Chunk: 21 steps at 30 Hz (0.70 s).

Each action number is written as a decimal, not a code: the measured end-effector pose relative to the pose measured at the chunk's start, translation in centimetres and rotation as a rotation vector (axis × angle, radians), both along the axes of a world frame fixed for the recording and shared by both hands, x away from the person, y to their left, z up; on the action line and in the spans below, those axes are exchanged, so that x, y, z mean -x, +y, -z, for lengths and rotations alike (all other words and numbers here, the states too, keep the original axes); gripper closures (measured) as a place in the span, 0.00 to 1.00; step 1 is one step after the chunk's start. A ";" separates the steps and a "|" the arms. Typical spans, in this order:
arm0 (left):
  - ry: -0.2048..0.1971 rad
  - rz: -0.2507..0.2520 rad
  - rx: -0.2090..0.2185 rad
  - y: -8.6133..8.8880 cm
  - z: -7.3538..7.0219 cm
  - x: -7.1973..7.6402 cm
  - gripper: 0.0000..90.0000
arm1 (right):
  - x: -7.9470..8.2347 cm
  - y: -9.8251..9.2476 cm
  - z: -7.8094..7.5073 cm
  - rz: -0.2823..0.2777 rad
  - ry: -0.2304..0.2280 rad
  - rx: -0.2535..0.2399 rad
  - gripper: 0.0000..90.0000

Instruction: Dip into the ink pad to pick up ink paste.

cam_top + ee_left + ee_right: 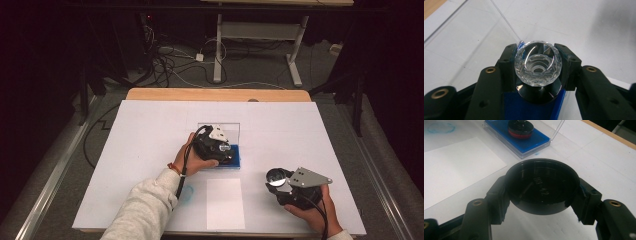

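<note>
Left gripper (537, 68): clamped on faceted glass stopper (538, 65), over blue tray (232, 161), mid-tabletop.
Right gripper (541, 195): gripping black round lid (542, 185), near front-right corner.
Left to do: likely reassembly, lid not yet on.

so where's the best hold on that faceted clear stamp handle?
Grip the faceted clear knob across its widest ring, from above along the stamp's upright axis, as the left gripper does now. The flat facets seat the pads; the black base flares wider below.

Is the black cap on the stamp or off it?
Off. The right gripper holds the black cap away from the stamp, which stands on the blue pad.
</note>
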<state>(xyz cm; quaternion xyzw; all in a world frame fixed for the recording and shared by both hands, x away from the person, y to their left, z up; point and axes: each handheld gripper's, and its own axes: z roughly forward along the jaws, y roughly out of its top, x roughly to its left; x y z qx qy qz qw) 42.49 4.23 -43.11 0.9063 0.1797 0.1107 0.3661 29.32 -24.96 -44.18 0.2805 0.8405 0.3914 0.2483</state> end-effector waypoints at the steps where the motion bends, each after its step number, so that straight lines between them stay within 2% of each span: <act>1: -0.002 0.001 -0.004 0.0 0.1 0.0 0.61 | 0.0 0.0 0.0 0.000 0.000 0.000 0.43; 10: -0.011 0.016 0.011 0.3 0.5 -0.2 0.61 | 0.0 0.1 0.1 -0.009 0.005 0.002 0.43; 14: 0.008 0.025 0.044 0.8 0.8 -0.4 0.61 | 0.1 0.1 0.1 -0.012 0.005 0.003 0.43; 19: 0.012 0.028 0.038 0.8 0.8 -0.5 0.61 | 0.1 0.1 0.0 -0.009 0.004 0.004 0.43; 21: 0.034 0.024 0.069 1.1 0.9 -0.8 0.61 | 0.1 0.1 0.1 -0.009 0.007 0.006 0.43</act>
